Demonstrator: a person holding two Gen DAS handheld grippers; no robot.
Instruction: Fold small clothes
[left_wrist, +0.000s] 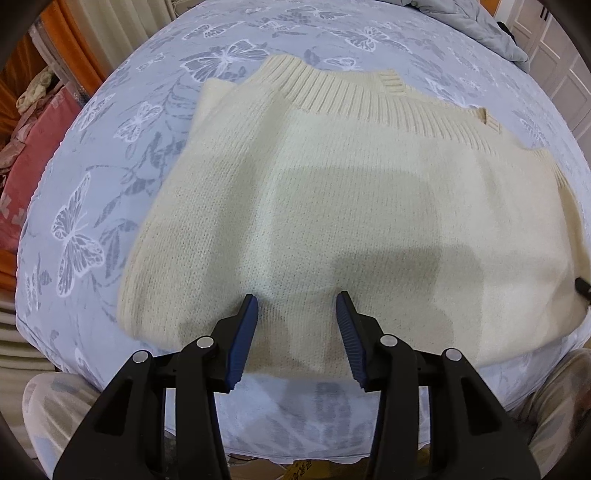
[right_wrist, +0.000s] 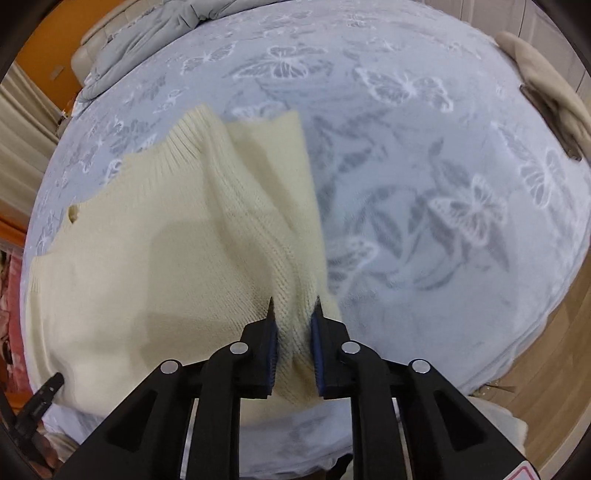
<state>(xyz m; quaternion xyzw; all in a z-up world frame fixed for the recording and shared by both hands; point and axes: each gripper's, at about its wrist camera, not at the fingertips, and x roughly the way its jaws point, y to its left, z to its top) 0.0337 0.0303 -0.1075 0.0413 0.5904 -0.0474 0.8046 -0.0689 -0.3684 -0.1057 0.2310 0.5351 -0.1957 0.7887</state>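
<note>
A cream knit sweater (left_wrist: 332, 206) lies spread on the bed, its ribbed band at the far side. My left gripper (left_wrist: 297, 301) is open and hovers over the sweater's near edge, holding nothing. In the right wrist view the same sweater (right_wrist: 147, 258) fills the left half. My right gripper (right_wrist: 294, 306) is shut on a bunched fold at the sweater's near right edge, and the knit is pulled up between the fingers. The left gripper's tip (right_wrist: 44, 395) shows at the lower left of that view.
The bed has a pale blue sheet with butterfly print (right_wrist: 443, 206). A grey quilt (left_wrist: 480, 26) lies at the head of the bed. A beige garment (right_wrist: 546, 88) lies at the bed's right edge. A pink blanket (left_wrist: 33, 155) is off the left side.
</note>
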